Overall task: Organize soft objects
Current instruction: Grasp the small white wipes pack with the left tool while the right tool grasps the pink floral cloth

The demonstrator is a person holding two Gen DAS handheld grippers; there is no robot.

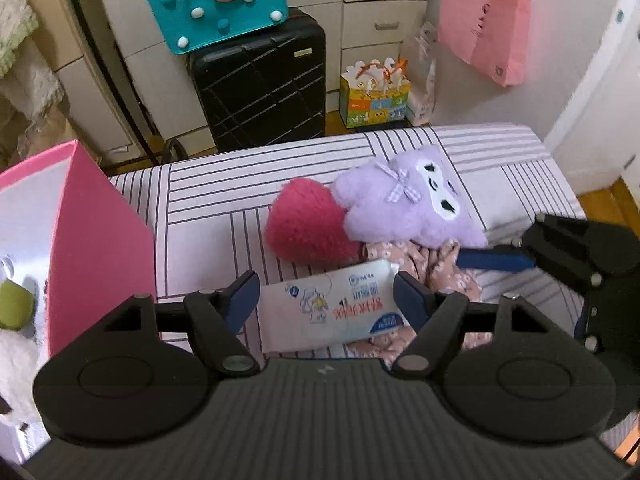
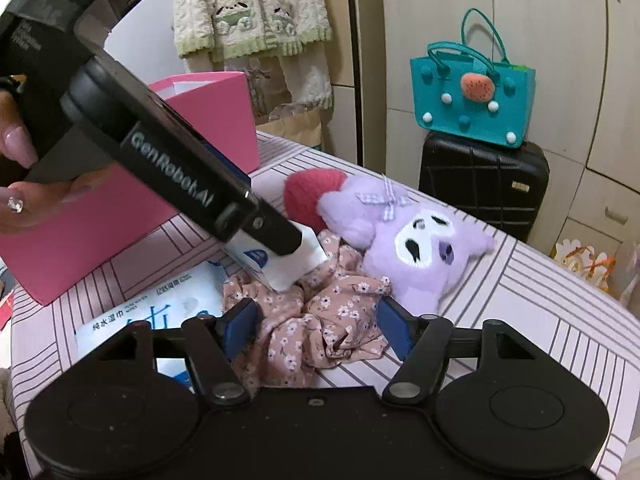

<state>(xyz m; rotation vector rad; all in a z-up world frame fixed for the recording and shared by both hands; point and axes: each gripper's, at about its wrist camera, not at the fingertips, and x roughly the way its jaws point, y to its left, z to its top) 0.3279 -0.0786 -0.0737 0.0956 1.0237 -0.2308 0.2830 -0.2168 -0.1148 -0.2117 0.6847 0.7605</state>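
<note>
At the left edge of the striped bed [image 1: 208, 184] stands an open pink box [image 1: 100, 240], tight against the working space. The left claw [image 1: 324, 292] is spread around a white wipes pack [image 1: 332, 304]; whether its pads press cannot be told. A second wipes pack [image 2: 160, 304] lies flat nearby. The right claw [image 2: 316, 320] is spread over a floral cloth [image 2: 320, 320], gripping nothing. Beyond lie a red plush heart [image 1: 304, 224] and purple plush toy [image 1: 408, 200], touching. Bare bedding opens rightward. Behind stand a black suitcase [image 1: 260, 88], teal bag [image 1: 216, 4] and drawers.
</note>
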